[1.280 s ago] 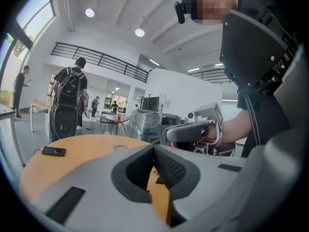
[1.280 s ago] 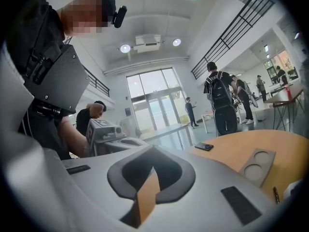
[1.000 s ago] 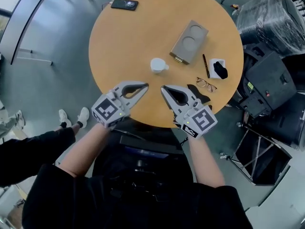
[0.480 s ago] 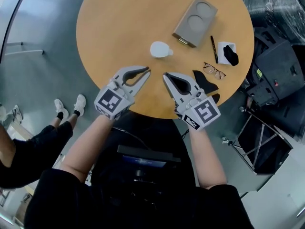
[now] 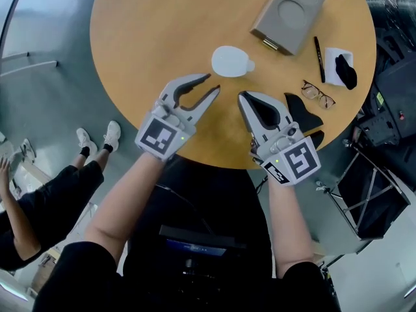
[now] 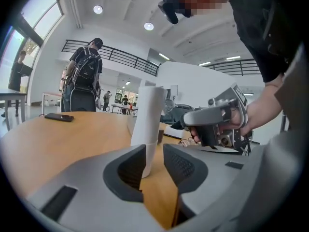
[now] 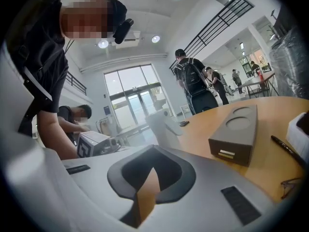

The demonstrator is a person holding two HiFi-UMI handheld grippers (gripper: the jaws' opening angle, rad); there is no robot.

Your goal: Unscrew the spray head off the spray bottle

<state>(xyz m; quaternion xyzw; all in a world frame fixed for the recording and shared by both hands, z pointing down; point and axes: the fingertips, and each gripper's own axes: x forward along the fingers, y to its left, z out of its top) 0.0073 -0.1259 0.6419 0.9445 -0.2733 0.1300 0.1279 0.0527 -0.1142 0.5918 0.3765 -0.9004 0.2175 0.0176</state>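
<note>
Facing the spray bottle (image 5: 231, 61) with both claws.
My left claw (image 5: 213, 83) had just been opening, jaws part-way apart with nothing between them; my right claw (image 5: 243, 96) was shut and empty. The white bottle stood upright on the round table (image 5: 149, 31), just ahead of both tips. I judged it best to clamp the body low with the left, then open the right for the head and turn squarely.

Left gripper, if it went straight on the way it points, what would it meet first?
Probably the white spray bottle, standing on the table in line with the left gripper. Its jaws have just been opening, with nothing between them yet.
</note>
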